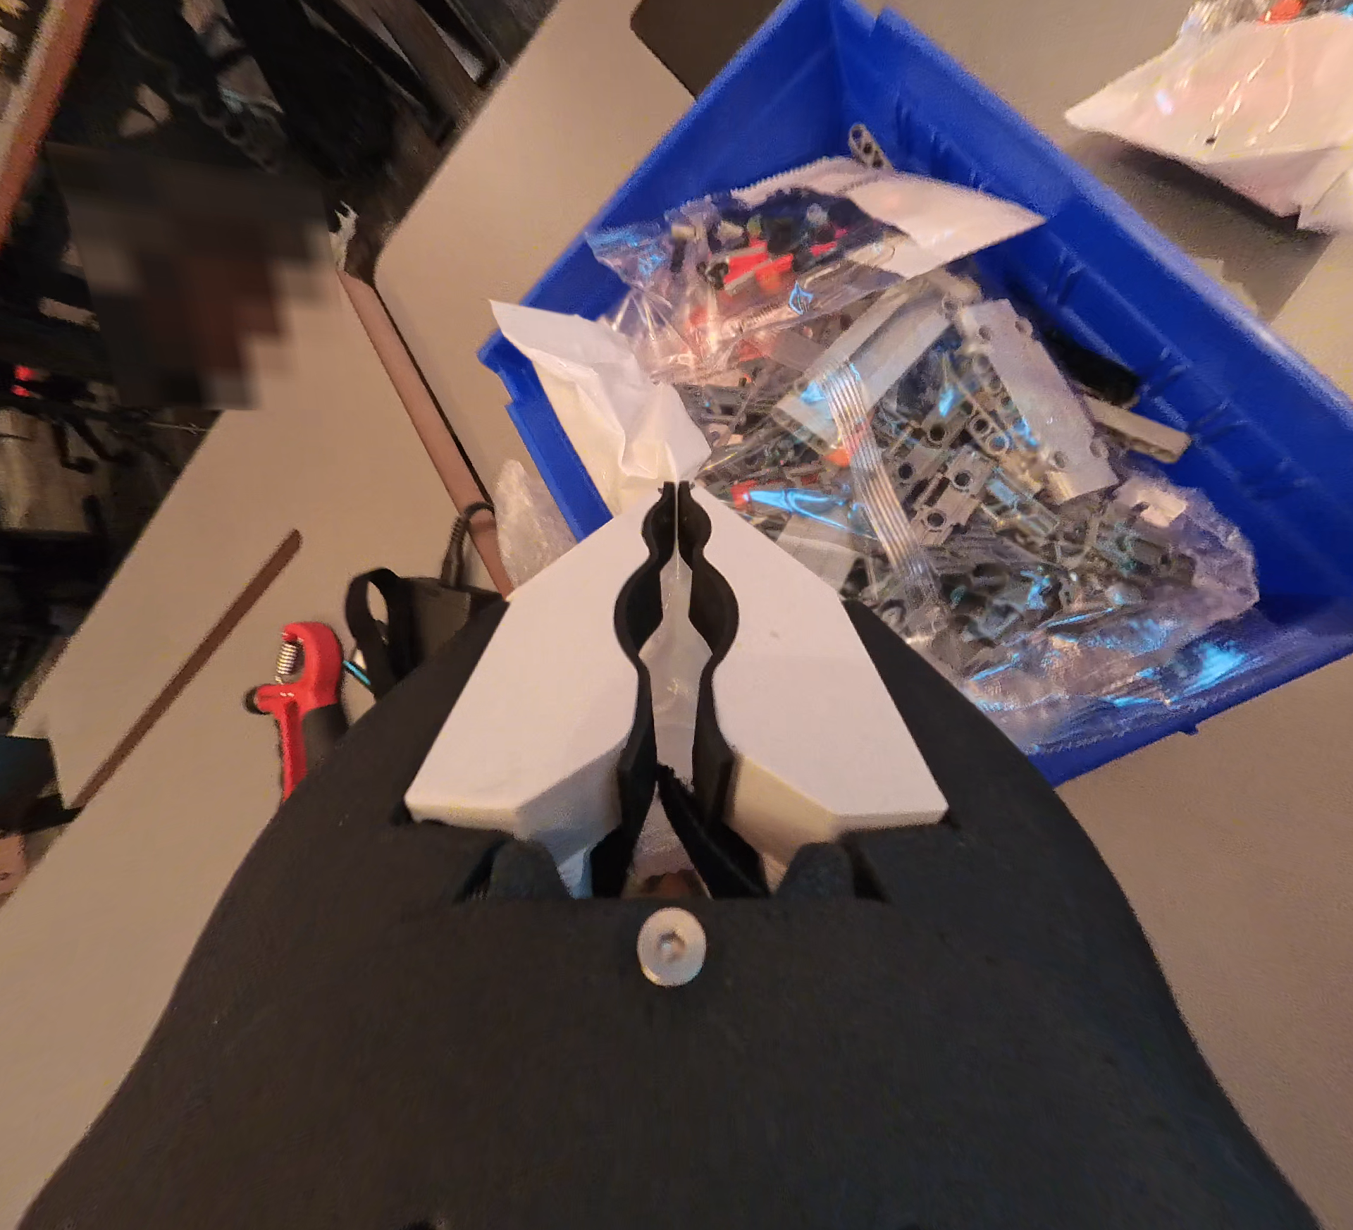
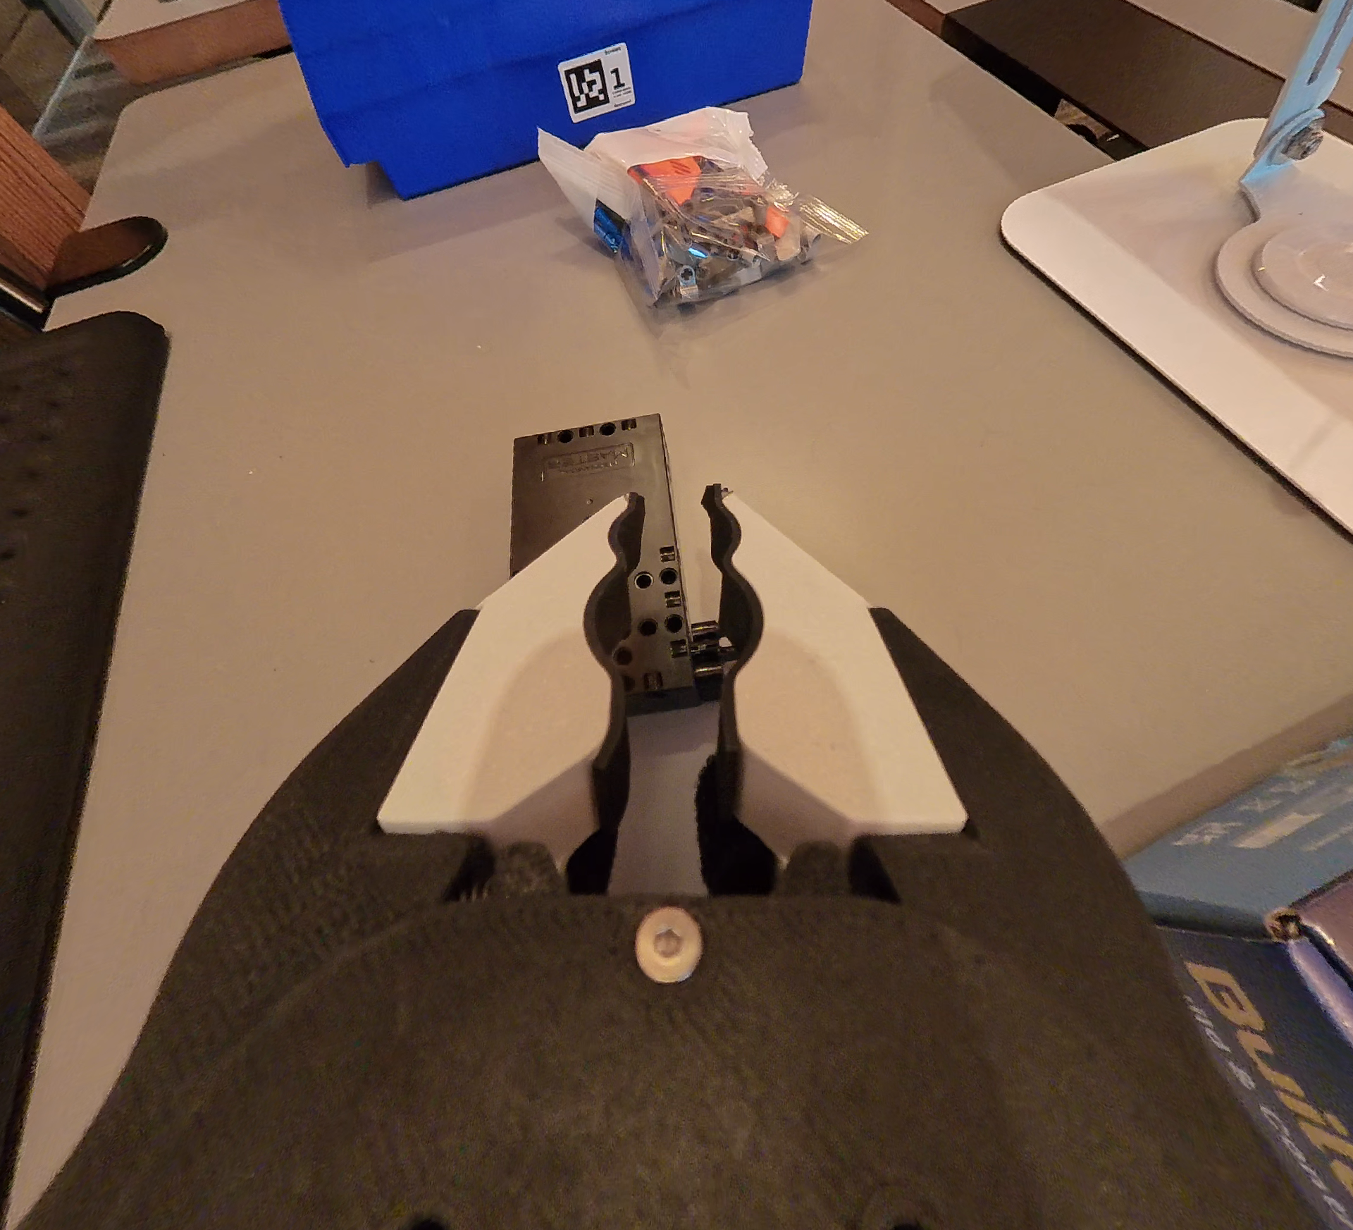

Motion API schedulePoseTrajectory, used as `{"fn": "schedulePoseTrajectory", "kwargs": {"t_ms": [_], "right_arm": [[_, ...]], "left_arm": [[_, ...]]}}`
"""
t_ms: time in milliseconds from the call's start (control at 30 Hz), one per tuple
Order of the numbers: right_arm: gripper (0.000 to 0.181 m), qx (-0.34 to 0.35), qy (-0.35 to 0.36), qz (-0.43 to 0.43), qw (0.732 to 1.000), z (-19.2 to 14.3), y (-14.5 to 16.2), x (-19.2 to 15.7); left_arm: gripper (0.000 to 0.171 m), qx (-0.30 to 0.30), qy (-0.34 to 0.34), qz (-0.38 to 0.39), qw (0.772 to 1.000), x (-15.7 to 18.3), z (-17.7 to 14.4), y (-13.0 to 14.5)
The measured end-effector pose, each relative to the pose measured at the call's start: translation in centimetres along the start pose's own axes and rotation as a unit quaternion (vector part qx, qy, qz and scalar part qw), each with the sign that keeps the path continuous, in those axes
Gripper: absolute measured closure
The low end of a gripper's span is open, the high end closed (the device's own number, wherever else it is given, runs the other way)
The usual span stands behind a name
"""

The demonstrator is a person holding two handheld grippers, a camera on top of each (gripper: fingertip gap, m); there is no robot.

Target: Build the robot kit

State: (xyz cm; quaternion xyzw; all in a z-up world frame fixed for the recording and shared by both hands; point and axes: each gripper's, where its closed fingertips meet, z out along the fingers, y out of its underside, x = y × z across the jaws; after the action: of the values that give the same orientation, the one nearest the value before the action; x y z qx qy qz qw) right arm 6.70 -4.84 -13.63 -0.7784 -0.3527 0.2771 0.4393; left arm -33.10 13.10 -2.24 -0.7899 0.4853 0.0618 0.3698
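In the left wrist view my left gripper [image 1: 675, 488] is shut on a thin edge of a white plastic bag [image 1: 586, 382]. The bag lies at the near-left corner of a blue bin [image 1: 1098, 228]. The film runs down between the pads. A clear bag of grey parts [image 1: 988, 462] fills the bin beside it. In the right wrist view my right gripper [image 2: 677, 499] is shut on a black rectangular block [image 2: 578, 484] with round holes. The block sits deep in the jaws against the left finger, and a small black pin on its side meets the right finger. It points forward over the grey table [image 2: 366, 389].
A small bag of mixed parts [image 2: 703, 221] lies on the table before the blue bin [image 2: 476, 60]. A white stand base [image 2: 1171, 257] is at the right, a black mat [image 2: 66, 462] at the left, printed boxes [image 2: 1259, 975] at the lower right. A red clamp tool [image 1: 300, 689] lies off the table's edge. Spacing between my two grippers at the tips: around 45 centimeters.
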Motion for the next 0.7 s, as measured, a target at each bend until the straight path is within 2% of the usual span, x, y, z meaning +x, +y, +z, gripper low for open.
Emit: {"fn": "schedulePoseTrajectory", "kwargs": {"t_ms": [400,700], "right_arm": [[0.164,0.008,-0.001,-0.003,1.000,-0.3,-0.5,-0.1],[0.164,0.011,0.002,-0.003,1.000,-0.5,-0.7,-0.1]], "left_arm": [[0.171,0.059,-0.058,0.011,0.997,-2.0,-3.1,-4.0],[0.171,0.072,-0.074,0.026,0.994,-3.0,-4.6,-5.8]]}}
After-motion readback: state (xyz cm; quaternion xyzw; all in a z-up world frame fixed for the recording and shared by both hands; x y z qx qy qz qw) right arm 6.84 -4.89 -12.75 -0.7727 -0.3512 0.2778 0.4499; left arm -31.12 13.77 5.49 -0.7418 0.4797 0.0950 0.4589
